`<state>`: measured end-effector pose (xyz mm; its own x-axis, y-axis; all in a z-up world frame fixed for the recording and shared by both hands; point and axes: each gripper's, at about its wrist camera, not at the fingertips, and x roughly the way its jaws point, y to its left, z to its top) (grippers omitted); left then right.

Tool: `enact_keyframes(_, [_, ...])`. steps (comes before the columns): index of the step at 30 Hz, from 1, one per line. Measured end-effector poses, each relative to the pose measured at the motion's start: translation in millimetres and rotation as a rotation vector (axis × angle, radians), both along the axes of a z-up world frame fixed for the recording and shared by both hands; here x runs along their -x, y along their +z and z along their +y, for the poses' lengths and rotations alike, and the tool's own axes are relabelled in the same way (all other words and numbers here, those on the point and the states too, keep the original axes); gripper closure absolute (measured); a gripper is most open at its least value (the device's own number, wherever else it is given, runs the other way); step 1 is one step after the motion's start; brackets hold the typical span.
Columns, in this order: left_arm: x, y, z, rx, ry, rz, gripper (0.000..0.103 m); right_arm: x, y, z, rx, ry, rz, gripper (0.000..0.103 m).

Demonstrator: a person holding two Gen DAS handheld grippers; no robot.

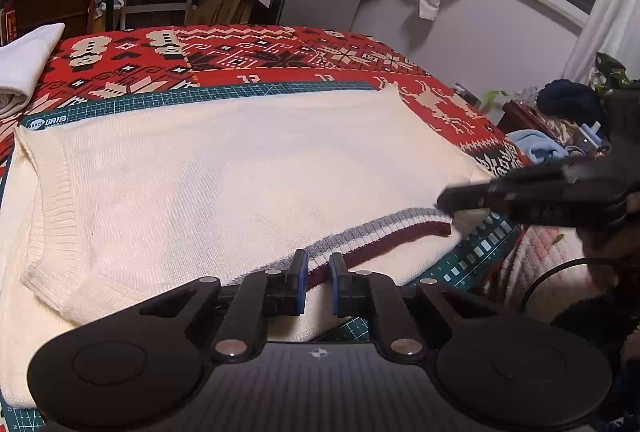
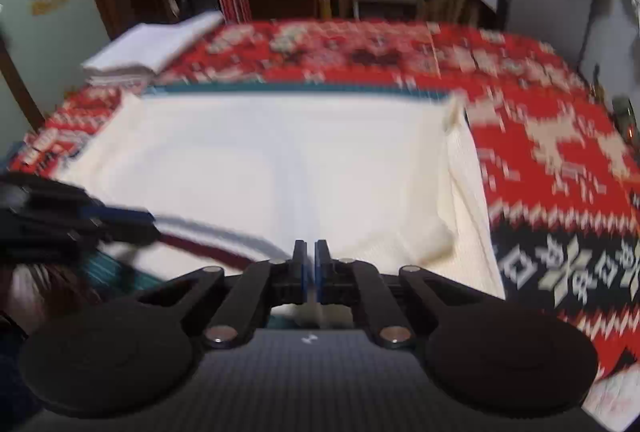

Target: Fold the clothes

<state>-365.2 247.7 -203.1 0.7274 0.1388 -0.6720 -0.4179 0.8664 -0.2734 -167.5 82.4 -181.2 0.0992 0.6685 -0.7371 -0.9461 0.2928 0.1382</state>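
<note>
A cream sweater lies spread flat on a green cutting mat over a red patterned blanket. The left gripper hovers at the sweater's striped hem, jaws slightly parted with nothing clearly between them. The right gripper sits at the near edge, jaws nearly closed; whether they pinch fabric I cannot tell. Folded white cloth rests at the blanket's far left corner.
</note>
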Motion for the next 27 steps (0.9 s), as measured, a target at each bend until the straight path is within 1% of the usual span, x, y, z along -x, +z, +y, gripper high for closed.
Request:
enact_keyframes(3, [0.1, -0.1, 0.4, 0.003, 0.001, -0.001, 0.092, -8.5, -0.4, -11.1, 0.000, -0.017, 0.044, 0.101])
enact_keyframes(4, [0.1, -0.2, 0.5, 0.004, 0.001, -0.001, 0.092, -11.8, 1.5, -12.4, -0.004, -0.028, 0.043, 0.101])
enact_keyframes(5, [0.2, -0.2, 0.6, 0.004, 0.002, -0.001, 0.092, -15.2, 4.0, -12.9, -0.010, -0.041, 0.035, 0.099])
enact_keyframes(8, [0.3, -0.2, 0.7, 0.005, 0.002, -0.001, 0.092, -25.4, 11.6, -14.6, -0.029, -0.077, 0.011, 0.099])
enact_keyframes(10, [0.2, 0.0, 0.6, 0.004, 0.002, -0.001, 0.092, -34.4, 11.9, -10.1, -0.019, -0.104, -0.015, 0.099])
enact_keyframes(13, [0.4, -0.2, 0.5, 0.004, 0.002, -0.001, 0.092, -45.0, 0.5, -12.5, 0.023, -0.133, -0.032, 0.099])
enact_keyframes(16, [0.7, -0.5, 0.6, 0.004, 0.002, -0.003, 0.092, -51.3, -0.2, -24.4, 0.031, -0.162, 0.021, 0.099])
enact_keyframes(18, [0.5, -0.4, 1.0, 0.007, 0.004, -0.003, 0.092, -48.1, 5.6, -29.0, 0.029, -0.173, 0.027, 0.095])
enact_keyframes(20, [0.2, -0.3, 1.5, 0.011, 0.007, -0.002, 0.092, -40.1, 14.5, -29.3, -0.005, -0.149, 0.043, 0.095])
enact_keyframes(22, [-0.1, -0.1, 2.0, 0.015, 0.009, -0.002, 0.092, -22.8, 22.2, -18.0, -0.019, -0.082, 0.047, 0.094])
enact_keyframes(24, [-0.4, 0.0, 2.5, 0.018, 0.012, -0.001, 0.092, -3.2, 23.9, 2.6, -0.001, 0.001, 0.034, 0.094])
enact_keyframes(27, [-0.8, 0.2, 3.3, 0.024, 0.015, 0.000, 0.092, 22.7, 15.4, 31.4, 0.031, 0.098, 0.015, 0.094])
